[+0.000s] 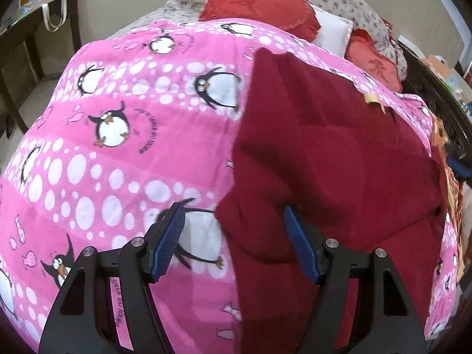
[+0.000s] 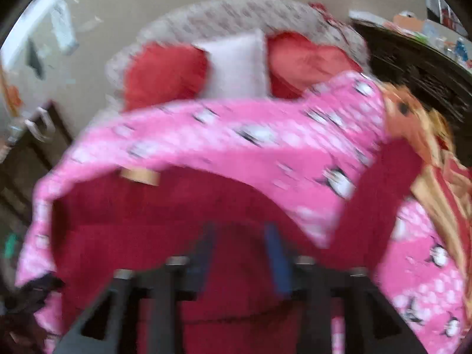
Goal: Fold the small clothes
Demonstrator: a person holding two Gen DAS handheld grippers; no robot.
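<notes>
Broadly, a bed covered by a pink penguin blanket (image 1: pixel 118 153) serves as the folding place, so the cloth can lie flat. On it, from about four o'clock up to one o'clock in the left view, spreads a dark red garment (image 1: pixel 339 162), its tan label (image 1: pixel 373 98) near the far edge. Red cushions (image 1: pixel 259 3) and a white pillow (image 1: pixel 333 31) sit at twelve o'clock, well apart from the work.

The left gripper (image 1: pixel 233 242) has its fingers parted astride the garment's near-left corner, pinching nothing, likely lined up to grab that edge. The right gripper (image 2: pixel 240 253), badly blurred, hangs over the red cloth at six o'clock; its fingers stand apart with red cloth showing between, seemingly unclamped.
</notes>
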